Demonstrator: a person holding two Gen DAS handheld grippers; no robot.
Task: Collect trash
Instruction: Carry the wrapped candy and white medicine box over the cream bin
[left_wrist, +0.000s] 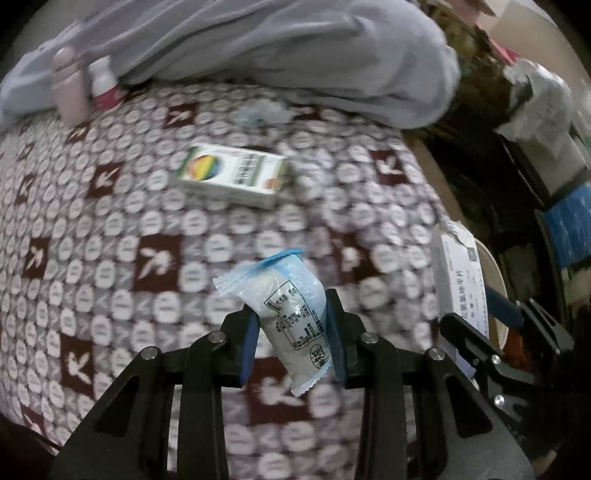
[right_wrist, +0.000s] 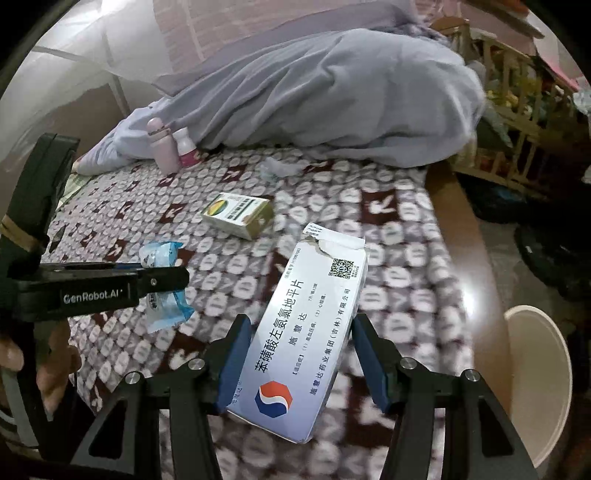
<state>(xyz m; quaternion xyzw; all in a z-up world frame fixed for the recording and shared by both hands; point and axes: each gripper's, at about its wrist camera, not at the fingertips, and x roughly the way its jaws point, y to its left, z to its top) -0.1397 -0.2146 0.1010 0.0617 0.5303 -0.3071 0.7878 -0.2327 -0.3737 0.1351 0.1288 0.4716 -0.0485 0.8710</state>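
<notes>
My left gripper (left_wrist: 291, 317) is shut on a white and blue plastic snack packet (left_wrist: 284, 306), held tilted above the patterned bedspread (left_wrist: 110, 221). In the right wrist view the same gripper (right_wrist: 162, 277) enters from the left with the packet (right_wrist: 166, 306). My right gripper (right_wrist: 301, 328) is shut on a long white medicine box (right_wrist: 314, 295) with a torn end and a red and blue logo, lifted off the bed. A green and white box (left_wrist: 232, 173) lies flat further up the bed. Beyond it lies a crumpled clear wrapper (right_wrist: 277, 168) near the blanket.
A grey-lilac blanket (right_wrist: 332, 103) is heaped across the far side of the bed. A pink bottle (right_wrist: 162, 147) and a small white bottle (right_wrist: 186, 147) stand against it. A cream round bin (right_wrist: 539, 376) sits on the floor off the bed's right edge. Wooden furniture and clutter stand further right.
</notes>
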